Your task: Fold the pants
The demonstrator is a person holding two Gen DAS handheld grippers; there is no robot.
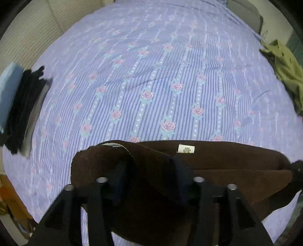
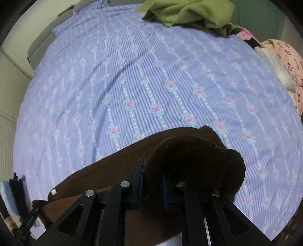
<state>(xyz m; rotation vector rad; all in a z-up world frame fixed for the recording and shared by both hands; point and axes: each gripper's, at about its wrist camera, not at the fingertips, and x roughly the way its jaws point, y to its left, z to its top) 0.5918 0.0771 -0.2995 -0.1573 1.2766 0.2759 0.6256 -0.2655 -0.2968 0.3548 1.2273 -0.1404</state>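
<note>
both grippers are clamped on the brown pants point(image 1: 227, 166), one at each end of the waistband, which hangs stretched between them just above the near edge of the bed point(image 1: 151, 75). left gripper point(image 1: 149, 179) has its fingers point(image 1: 119, 177) drawn in around a thick bunch of waistband fabric. right gripper point(image 2: 153, 181) fingers point(image 2: 141, 176) are pinched tight on the other corner, with cloth bulging over the top. the white label point(image 1: 186, 148) faces up, so probably the inside of the waistband is showing. holding both corners apart keeps the top edge taut, likely so the pants can be laid flat on the striped rose sheet before any fold; judging by that, the task is at an early stage. the rest of the legs hang below view, can't tell how they lie. far right on the bed is a green garment point(image 2: 189, 13) and a pink floral cloth point(image 2: 284, 62); on the left edge sits a stack of dark folded clothes point(image 1: 24, 109) beside a light blue item point(image 1: 7, 94), probably finished pieces kept out of the working area.
</note>
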